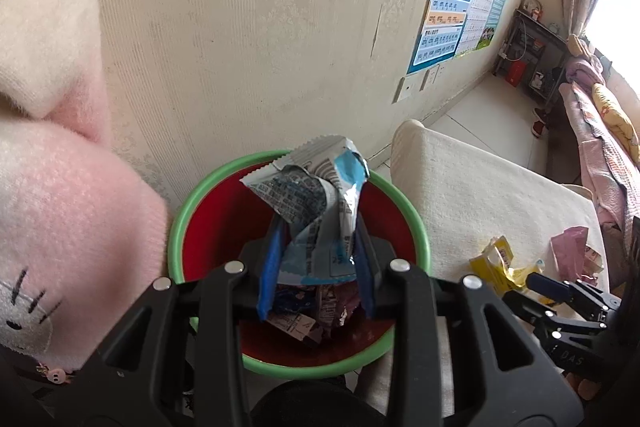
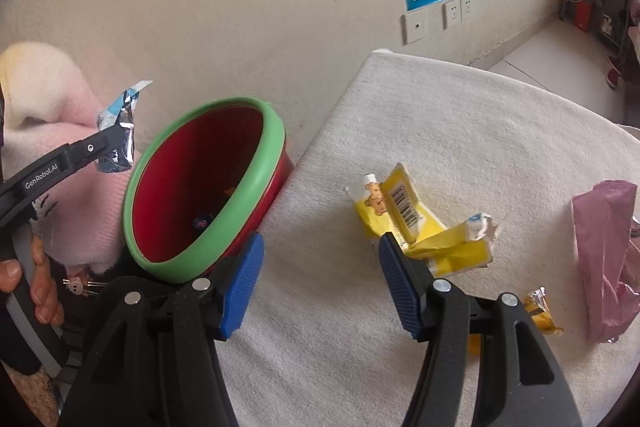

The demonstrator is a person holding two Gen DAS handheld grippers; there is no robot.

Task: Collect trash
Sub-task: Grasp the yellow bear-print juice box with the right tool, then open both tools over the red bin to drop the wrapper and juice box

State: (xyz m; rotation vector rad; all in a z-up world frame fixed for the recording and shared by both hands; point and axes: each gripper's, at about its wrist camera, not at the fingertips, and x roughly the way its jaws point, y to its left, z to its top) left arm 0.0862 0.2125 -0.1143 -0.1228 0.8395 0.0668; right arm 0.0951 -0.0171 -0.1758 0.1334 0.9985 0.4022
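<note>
Left wrist: red bin (image 1: 224,211) holds crumpled wrappers (image 1: 308,315).

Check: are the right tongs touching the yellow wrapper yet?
Cannot tell. In the right wrist view the open right tongs have one pad's tip overlapping the yellow wrapper, hiding any gap or contact.

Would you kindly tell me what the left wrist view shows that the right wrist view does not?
Only left: crumpled wrappers lying at the bottom of the red bin.
Only right: a small orange candy wrapper on the white cushion.
Both: the green-rimmed red plastic bin, the left claw gripping a silver-blue foil wrapper, and the yellow wrapper.
</note>
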